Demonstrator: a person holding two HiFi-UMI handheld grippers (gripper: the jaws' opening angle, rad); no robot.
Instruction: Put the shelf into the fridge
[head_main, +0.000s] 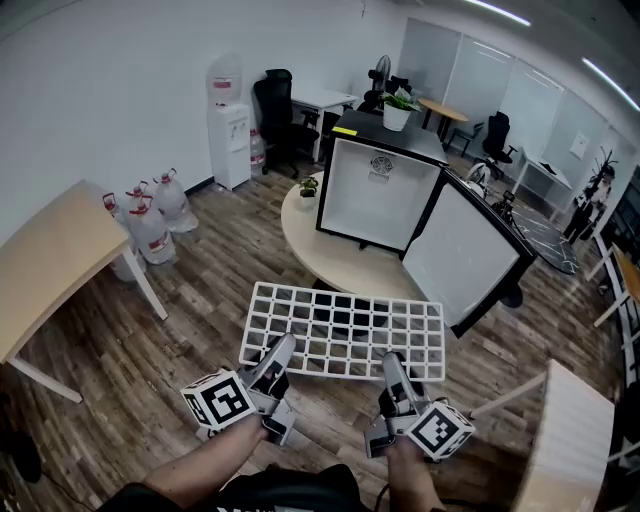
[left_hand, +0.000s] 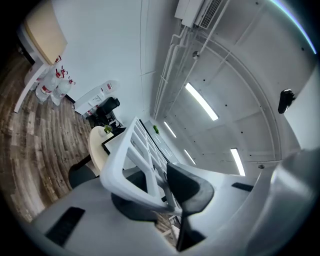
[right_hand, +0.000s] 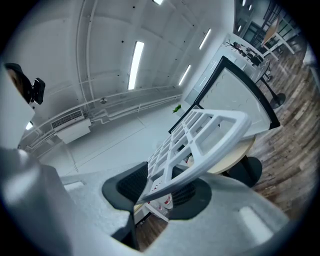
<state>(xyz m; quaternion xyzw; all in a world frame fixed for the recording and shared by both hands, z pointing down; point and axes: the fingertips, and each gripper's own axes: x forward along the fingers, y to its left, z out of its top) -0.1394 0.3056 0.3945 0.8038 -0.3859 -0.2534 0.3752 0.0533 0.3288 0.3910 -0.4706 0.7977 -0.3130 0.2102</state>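
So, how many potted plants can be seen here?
2: a large plant on the fridge, a small plant on the round table beside it. Others may be hidden.

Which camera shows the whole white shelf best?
The head view: the shelf shows its whole grid, held at its near edge by the left gripper and right gripper. Each gripper view shows only a steeply foreshortened strip of it running away from the jaws toward the fridge.

White grid shelf (head_main: 345, 335) — black-framed fridge (head_main: 378, 195)
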